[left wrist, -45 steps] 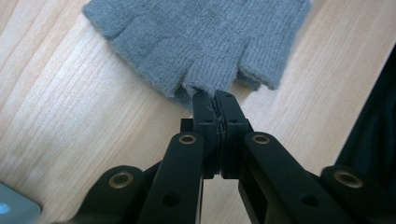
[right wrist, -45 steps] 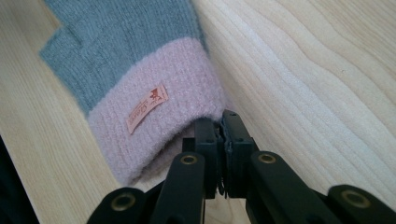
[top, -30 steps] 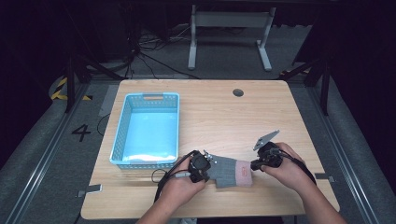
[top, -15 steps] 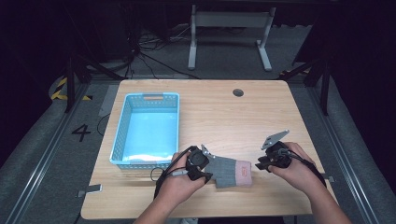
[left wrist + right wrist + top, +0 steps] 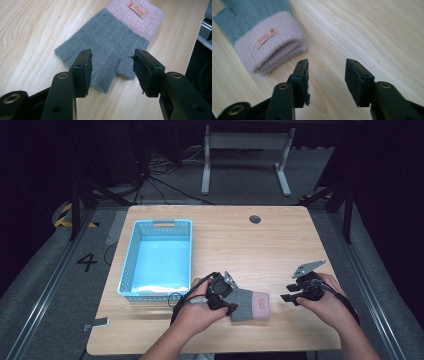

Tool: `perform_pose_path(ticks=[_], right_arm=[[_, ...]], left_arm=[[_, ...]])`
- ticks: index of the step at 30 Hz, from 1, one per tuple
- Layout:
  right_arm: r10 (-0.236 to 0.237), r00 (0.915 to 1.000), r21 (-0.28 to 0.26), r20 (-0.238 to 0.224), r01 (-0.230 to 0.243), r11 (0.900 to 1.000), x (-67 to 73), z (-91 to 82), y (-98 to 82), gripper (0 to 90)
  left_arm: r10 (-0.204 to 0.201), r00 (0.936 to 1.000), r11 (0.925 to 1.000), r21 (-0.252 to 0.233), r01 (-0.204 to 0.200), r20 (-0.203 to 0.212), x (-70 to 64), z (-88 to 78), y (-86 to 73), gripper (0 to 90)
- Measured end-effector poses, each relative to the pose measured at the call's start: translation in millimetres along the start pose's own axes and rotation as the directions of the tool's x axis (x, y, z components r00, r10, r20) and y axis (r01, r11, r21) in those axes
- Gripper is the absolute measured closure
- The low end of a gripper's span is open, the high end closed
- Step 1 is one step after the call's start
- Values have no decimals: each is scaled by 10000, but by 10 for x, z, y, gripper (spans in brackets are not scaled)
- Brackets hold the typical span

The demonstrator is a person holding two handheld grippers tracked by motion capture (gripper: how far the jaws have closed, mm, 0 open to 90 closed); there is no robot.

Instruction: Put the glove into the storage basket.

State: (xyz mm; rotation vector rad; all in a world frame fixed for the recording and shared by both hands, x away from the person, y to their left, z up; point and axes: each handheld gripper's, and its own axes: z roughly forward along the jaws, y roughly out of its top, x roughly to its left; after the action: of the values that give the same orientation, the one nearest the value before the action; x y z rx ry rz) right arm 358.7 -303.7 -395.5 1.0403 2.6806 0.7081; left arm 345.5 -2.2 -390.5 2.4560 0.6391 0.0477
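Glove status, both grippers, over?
Left gripper open, jaws over the glove's finger end. Right gripper open above bare table, beside the pink cuff. Glove flat, ungripped. Basket stands apart at left; nothing in the way.

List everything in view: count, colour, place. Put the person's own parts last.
table: one, light wood, centre of the high view.
basket: one, light blue plastic, left part of the table.
glove: one, grey with a pink cuff and a small label, flat at the near edge between the grippers.
frame: one, pale metal, on the floor beyond the table.
cables: several, black, on the floor at far left.
left gripper: one, black, jaws open over the glove's finger end.
right gripper: one, black, jaws open beside the cuff, on bare wood.
hands: two, at the near edge.
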Motion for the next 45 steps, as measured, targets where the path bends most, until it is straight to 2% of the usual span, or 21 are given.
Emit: perform_pose_path(ticks=[2, 6, 11, 15, 19, 25, 28, 34, 45], right_arm=[[251, 9997, 87, 83, -251, 9996, -29, -13, -53, 537], [624, 9979, -93, 186, -623, 9980, -73, -49, -131, 524], [816, 9962, -251, 290, -809, 9964, -91, -82, -165, 502], [939, 9952, -259, 284, -932, 9953, -104, -81, -185, 486], [929, 9953, -374, 261, -919, 9951, -109, -104, -182, 487], [906, 9958, -340, 129, -901, 9954, -111, -91, -178, 486], [846, 9964, -341, 100, -842, 9959, -104, -79, -173, 482], [802, 9968, -375, -39, -803, 9961, -76, -78, -159, 475], [607, 9981, -439, -93, -610, 9972, -64, -62, -148, 457]], left_arm=[[-12, 10000, 10000, -1, 12, -17, -2, 33, 29, 491], [276, 9994, 9995, 155, -279, 200, 2, 127, 77, 454], [624, 9974, 9981, -7, -624, 350, 13, 235, 112, 368], [478, 9984, 9988, 101, -481, 287, 54, 304, 137, 314], [416, 9991, 9991, 54, -416, 94, 85, 358, 155, 275], [779, 9970, 9967, 220, -780, 51, 67, 479, 166, 247], [872, 9962, 9947, 552, -871, 14, 50, 541, 164, 271], [1007, 9948, 9916, 803, -1014, 119, 26, 650, 153, 248], [1162, 9932, 9897, 847, -1156, -14, 4, 706, 133, 240]])
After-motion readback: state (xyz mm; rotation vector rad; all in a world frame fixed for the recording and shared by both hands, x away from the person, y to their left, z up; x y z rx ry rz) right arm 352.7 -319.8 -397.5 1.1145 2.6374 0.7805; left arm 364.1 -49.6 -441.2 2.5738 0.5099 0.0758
